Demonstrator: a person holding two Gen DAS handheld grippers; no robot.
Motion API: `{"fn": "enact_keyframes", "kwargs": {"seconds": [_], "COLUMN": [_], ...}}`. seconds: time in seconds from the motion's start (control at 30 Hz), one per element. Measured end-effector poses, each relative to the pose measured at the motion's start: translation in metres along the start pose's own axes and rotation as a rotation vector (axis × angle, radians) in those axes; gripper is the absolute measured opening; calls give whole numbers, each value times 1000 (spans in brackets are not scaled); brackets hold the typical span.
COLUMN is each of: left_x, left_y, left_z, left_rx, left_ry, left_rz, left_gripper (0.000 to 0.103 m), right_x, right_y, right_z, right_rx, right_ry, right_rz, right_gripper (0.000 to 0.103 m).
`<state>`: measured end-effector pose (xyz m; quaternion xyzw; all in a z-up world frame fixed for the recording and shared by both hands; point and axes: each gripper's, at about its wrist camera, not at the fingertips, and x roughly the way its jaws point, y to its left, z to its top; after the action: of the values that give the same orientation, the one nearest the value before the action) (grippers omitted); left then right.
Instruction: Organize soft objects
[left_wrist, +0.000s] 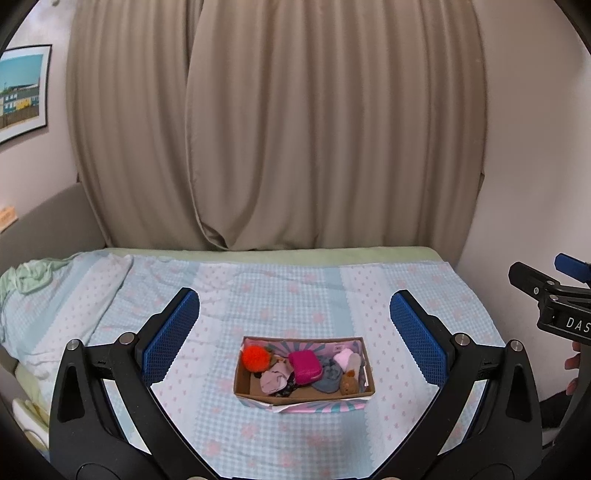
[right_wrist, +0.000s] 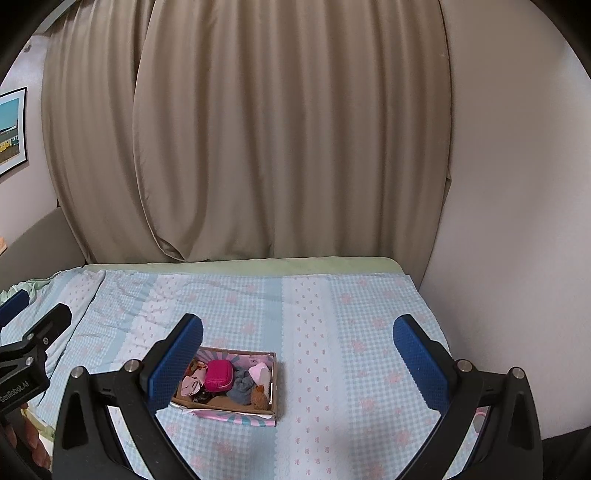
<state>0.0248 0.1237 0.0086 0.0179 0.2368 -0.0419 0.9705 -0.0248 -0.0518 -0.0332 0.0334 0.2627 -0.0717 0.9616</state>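
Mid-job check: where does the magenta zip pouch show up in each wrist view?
Left wrist view: magenta pouch sits mid-box, lower centre of the picture, between the open fingers.
Right wrist view: pouch lies lower left of centre, just right of the left blue finger pad.
Shared landmark: the cardboard box on the checked bedspread.
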Motion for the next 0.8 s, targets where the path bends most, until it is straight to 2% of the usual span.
{"fn": "enact_keyframes", "kwargs": {"seconds": [0.8], "left_x": [8], "left_y": [-2], "left_z": [0], "left_rx": [-7], "left_ry": [-2], "left_rz": [1], "left_gripper": [103], "right_x": [7], "right_y": [3], "right_z": [3], "right_rx": [1], "right_ry": [6], "right_rz": [1], "right_gripper": [103]}}
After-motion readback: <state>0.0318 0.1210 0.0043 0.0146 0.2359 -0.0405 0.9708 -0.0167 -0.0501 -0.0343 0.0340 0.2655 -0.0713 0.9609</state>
